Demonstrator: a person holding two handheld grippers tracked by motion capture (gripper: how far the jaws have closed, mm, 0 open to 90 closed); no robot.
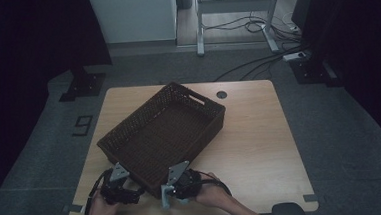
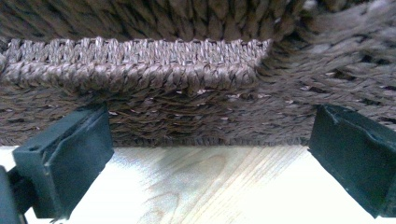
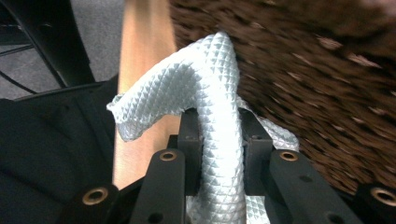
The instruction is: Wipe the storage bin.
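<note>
Right gripper view: quilted white cloth [image 3: 219, 140], woven basket [image 3: 317, 93]

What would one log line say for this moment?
right gripper: shut on white cloth | left gripper: open, facing basket wall | basket on table

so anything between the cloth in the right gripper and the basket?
Nothing visible. The right gripper is shut on the white quilted cloth, right beside the brown woven basket. Only the basket's near wall lies between them, to be cleared from above. The left gripper faces that wall, jaws open.
</note>
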